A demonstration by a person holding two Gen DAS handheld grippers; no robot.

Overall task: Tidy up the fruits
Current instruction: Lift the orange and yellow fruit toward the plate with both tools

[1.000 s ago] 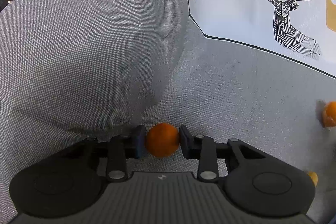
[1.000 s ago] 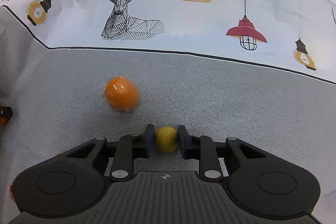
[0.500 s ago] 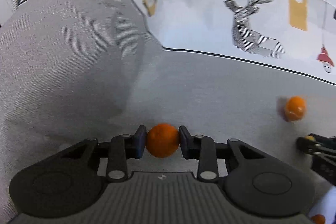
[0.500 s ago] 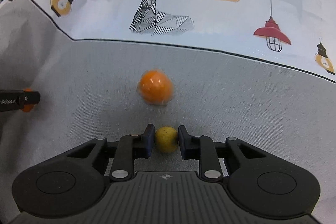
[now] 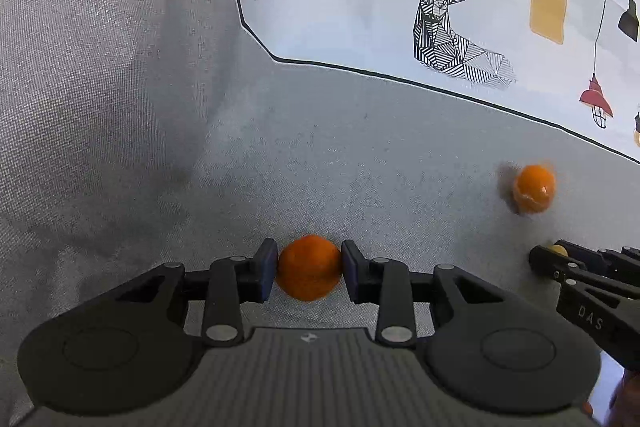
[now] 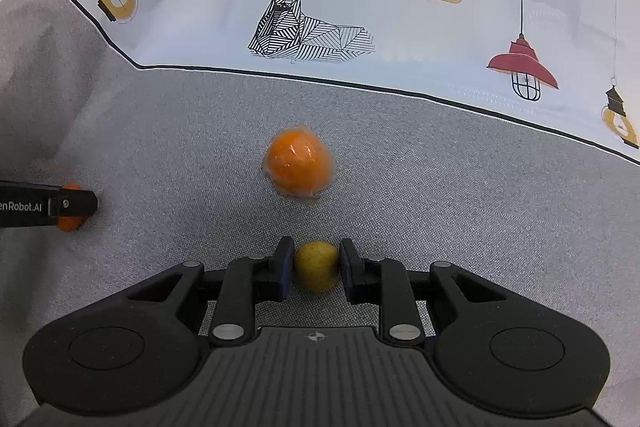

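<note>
We've got the left gripper (image 5: 309, 269) clamped on a small orange (image 5: 309, 267) and the right gripper (image 6: 316, 269) pinching a yellow fruit (image 6: 317, 271), both low over the grey surface (image 6: 440, 195) near the wrapped orange (image 6: 299, 167) mid-surface, so keep the fingers tight and set each fruit beside it gently.

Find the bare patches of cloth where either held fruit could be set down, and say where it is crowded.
Free: grey cloth between the wrapped orange and the black border line, and to its right. Crowded: between the left gripper and right gripper, near that orange.

Grey fabric surface (image 6: 440, 187), printed cloth (image 6: 400, 27) behind, wrapped orange (image 6: 299, 167) on it
</note>
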